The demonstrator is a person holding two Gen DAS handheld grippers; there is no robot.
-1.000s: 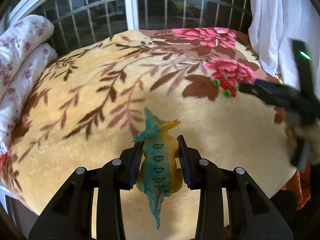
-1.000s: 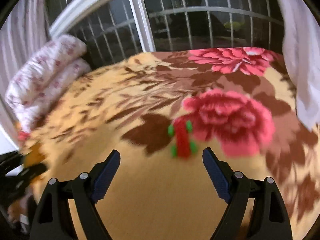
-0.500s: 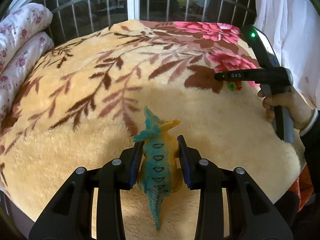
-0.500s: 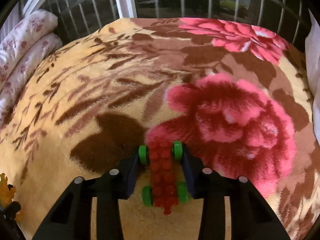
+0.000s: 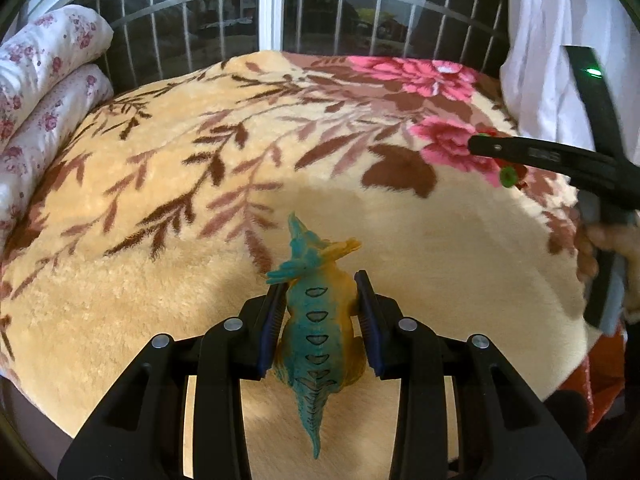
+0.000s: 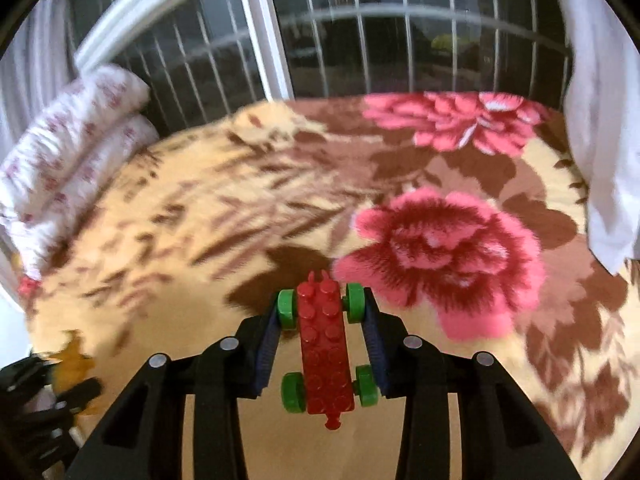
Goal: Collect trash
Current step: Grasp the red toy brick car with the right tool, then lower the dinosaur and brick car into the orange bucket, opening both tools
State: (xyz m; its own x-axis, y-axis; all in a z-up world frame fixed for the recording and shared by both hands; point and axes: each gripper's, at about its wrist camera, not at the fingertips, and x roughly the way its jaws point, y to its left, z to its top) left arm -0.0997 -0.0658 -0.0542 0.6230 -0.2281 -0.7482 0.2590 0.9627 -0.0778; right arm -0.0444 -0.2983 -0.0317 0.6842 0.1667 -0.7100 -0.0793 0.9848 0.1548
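Note:
My left gripper (image 5: 320,300) is shut on a teal and orange toy dinosaur (image 5: 316,328) and holds it above the near part of the flowered blanket (image 5: 200,184). My right gripper (image 6: 322,312) is shut on a red brick car with green wheels (image 6: 324,344) and holds it above the blanket (image 6: 200,216). In the left wrist view the right gripper (image 5: 492,148) is at the right with a green wheel of the car (image 5: 508,177) showing under it. In the right wrist view the dinosaur (image 6: 74,364) shows blurred at the lower left.
Two rolled white floral quilts (image 5: 44,92) lie at the left edge of the bed. A barred window (image 5: 272,12) is behind it. A white curtain (image 5: 556,52) hangs at the right. Something orange (image 5: 604,396) sits below the bed's right edge.
My right gripper closed on the red brick car and has lifted it off the blanket. My left gripper has kept hold of the dinosaur and shifted only slightly.

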